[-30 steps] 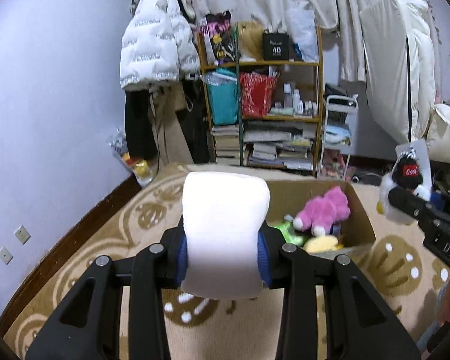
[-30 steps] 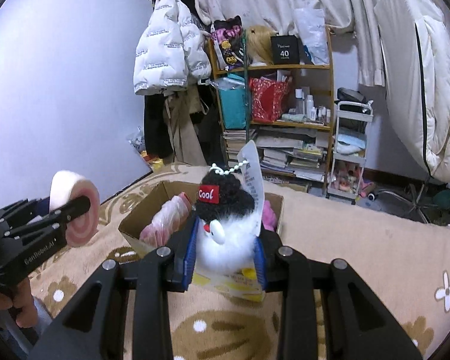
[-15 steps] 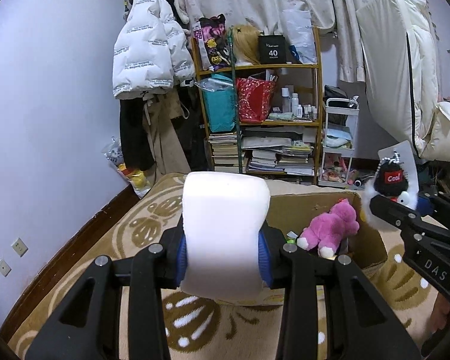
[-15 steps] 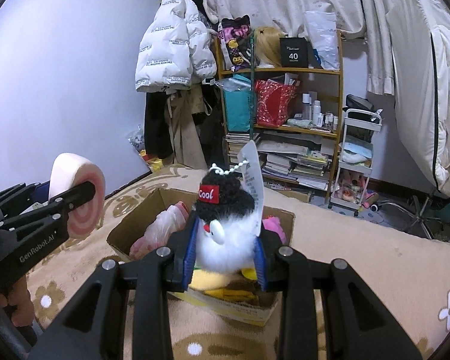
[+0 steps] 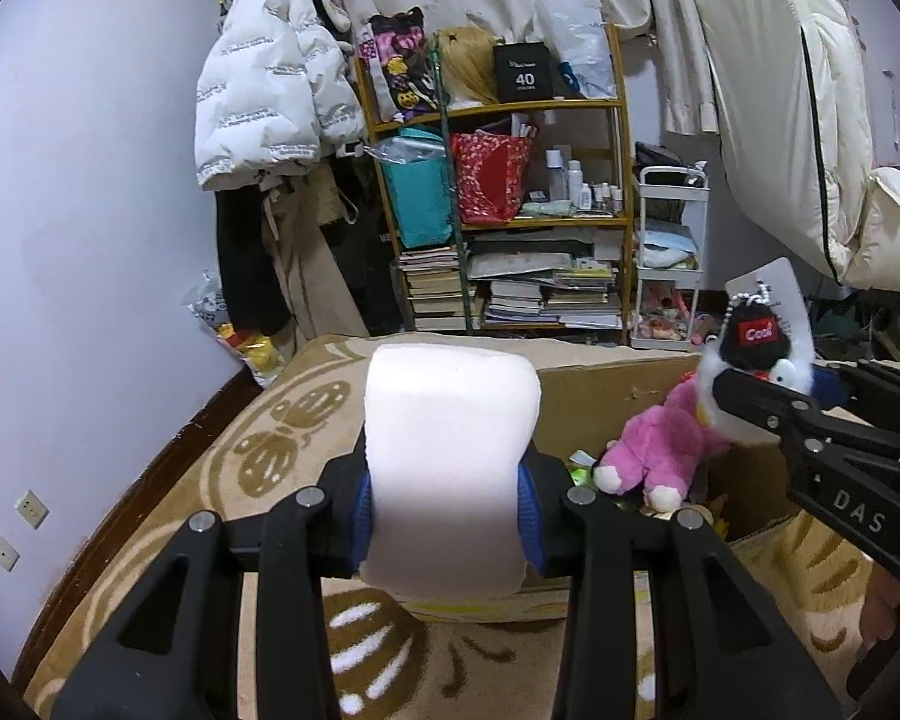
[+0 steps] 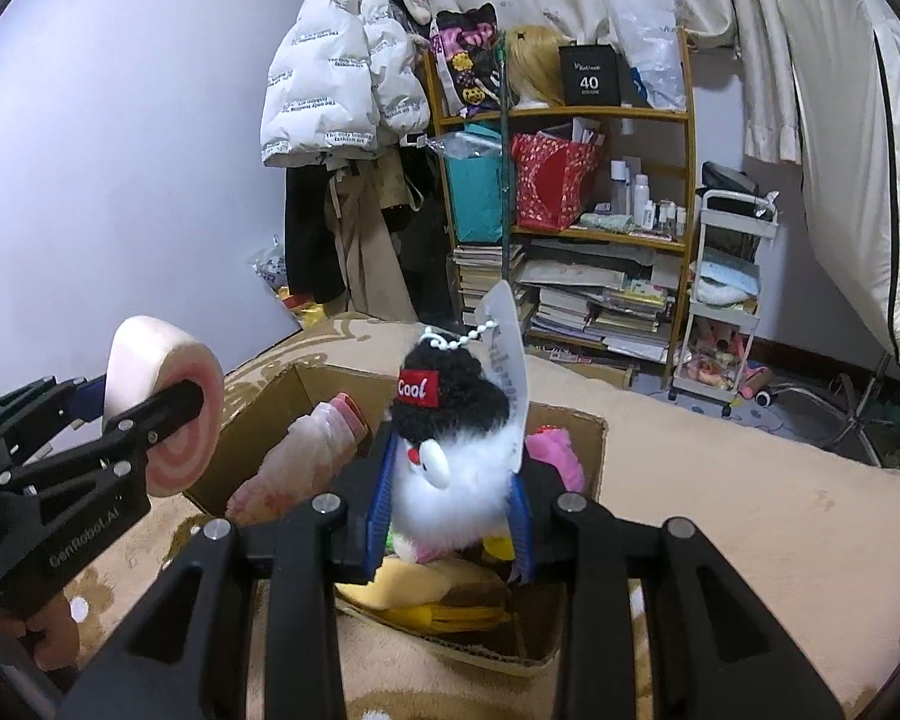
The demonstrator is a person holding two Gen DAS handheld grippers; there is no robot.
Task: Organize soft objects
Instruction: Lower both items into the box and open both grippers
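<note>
At center frame, the left gripper (image 5: pixel 447 519) has its jaws pinching a white swirl-roll plush (image 5: pixel 450 468), held above the near edge of an open cardboard box (image 5: pixel 600 396). The right gripper (image 6: pixel 447 519), also centered, pinches a fluffy penguin plush (image 6: pixel 450 450) over the box, where a pink plush (image 5: pixel 660 444) lies inside.

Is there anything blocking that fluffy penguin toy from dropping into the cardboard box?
Nothing visible does. The right gripper holds the penguin toy above the open cardboard box; below lie only soft toys.
</note>
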